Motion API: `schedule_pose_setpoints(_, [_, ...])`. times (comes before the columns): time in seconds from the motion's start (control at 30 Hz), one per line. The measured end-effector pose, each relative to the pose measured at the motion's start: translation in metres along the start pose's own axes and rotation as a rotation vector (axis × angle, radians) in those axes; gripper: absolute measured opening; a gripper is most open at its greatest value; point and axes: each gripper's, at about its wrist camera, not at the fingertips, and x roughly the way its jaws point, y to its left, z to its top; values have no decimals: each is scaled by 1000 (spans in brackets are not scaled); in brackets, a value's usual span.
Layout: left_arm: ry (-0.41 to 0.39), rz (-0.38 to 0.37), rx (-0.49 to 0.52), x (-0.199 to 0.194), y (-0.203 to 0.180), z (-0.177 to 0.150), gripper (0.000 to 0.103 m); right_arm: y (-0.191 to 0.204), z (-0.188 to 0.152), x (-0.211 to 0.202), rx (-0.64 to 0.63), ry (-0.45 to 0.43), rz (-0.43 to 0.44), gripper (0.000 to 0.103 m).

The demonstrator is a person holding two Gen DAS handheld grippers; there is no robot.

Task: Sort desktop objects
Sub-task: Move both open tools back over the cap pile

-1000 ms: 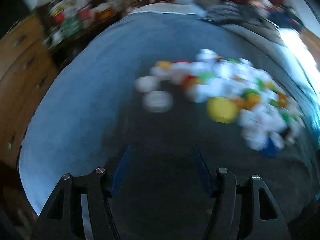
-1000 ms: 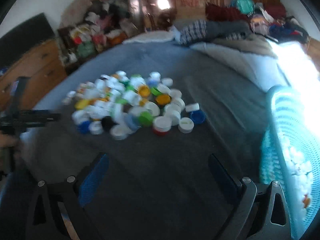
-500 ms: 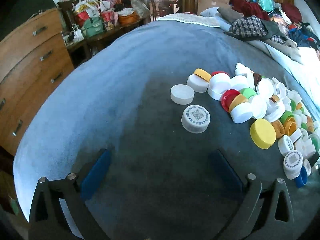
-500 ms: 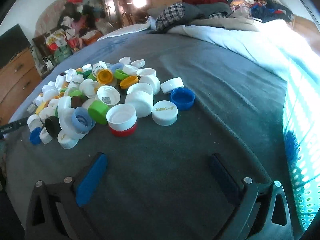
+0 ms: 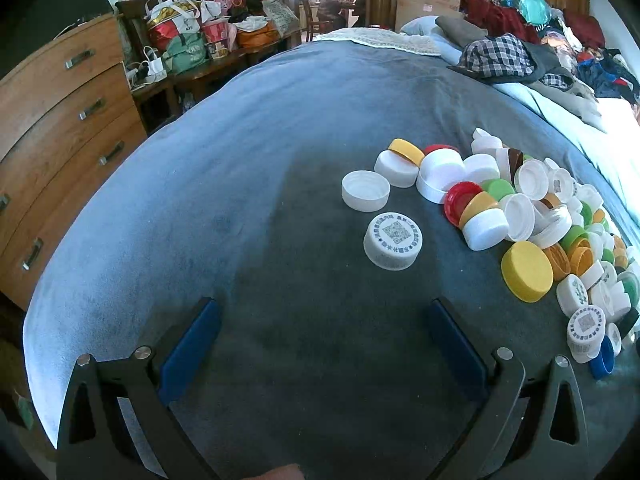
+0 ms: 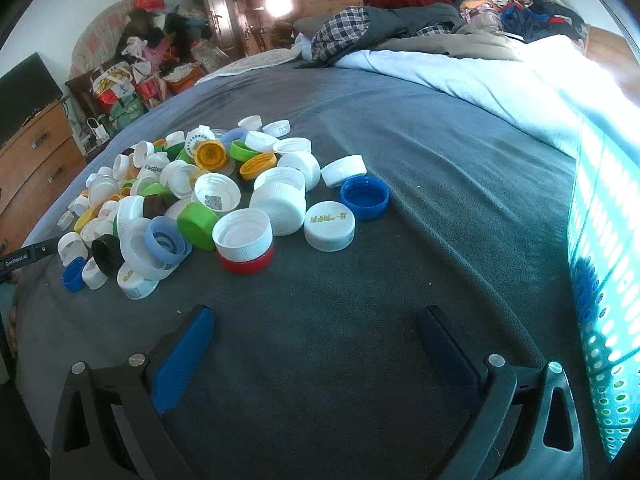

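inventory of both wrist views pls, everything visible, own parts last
bottle caps: one pile, too many to count; mostly white, also yellow, green, red, blue, black; on the blanket
QR-printed cap: 1, white, alone beside the pile
open white cap: 1, white, hollow side up, just beyond the QR cap
blue cap: 1, hollow side up, right edge of the pile
blanket: 1, grey-blue, covers the bed
perforated basket: 1, teal, right edge
dresser: 1, wood, left
bags and clutter: several, mixed, far left
clothes heap: mixed, far end of bed
left tool: open, empty, jaws have just been opening
right tool: open, empty
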Motion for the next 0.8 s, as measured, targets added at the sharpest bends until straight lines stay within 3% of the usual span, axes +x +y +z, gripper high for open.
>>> schedule_pose_setpoints(0.8, [17, 19, -40, 5, -1, 7, 102, 0, 0, 0, 0, 0, 0, 103])
